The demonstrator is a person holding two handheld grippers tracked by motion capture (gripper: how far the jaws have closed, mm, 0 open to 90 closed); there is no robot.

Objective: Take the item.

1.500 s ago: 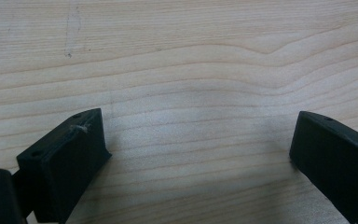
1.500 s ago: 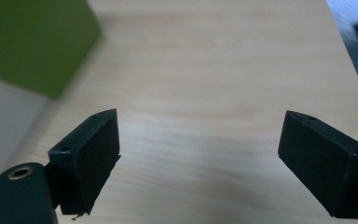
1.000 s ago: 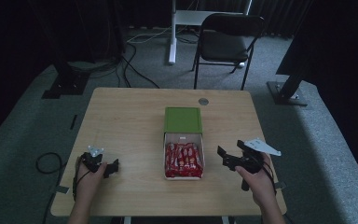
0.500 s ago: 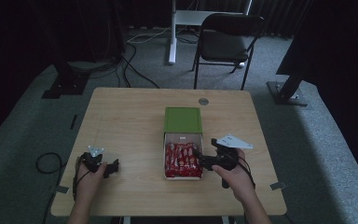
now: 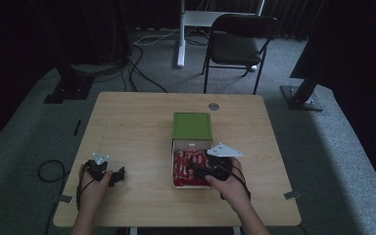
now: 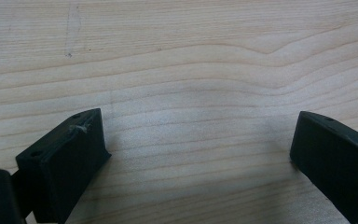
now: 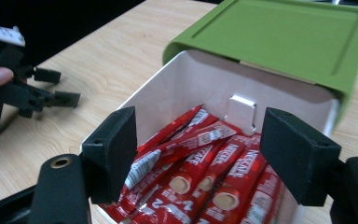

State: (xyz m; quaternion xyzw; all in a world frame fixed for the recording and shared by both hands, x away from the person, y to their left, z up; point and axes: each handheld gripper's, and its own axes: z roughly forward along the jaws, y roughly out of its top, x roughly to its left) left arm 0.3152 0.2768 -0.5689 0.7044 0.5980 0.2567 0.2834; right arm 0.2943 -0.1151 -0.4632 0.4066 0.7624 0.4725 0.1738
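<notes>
The right gripper point(image 5: 196, 170) hangs over the box point(image 7: 177, 93) of red coffee sticks point(image 7: 200, 172) at table centre, jaws apart and just closing on nothing. It could pinch several overlapping sticks. At eight o'clock, the left gripper point(image 5: 120, 175) rests released.

dim high view, room black beyond the table point(image 5: 127, 127); both gripper views brighter, evenly lit (soft shadows under jaws), near edges slightly blurred.
</notes>
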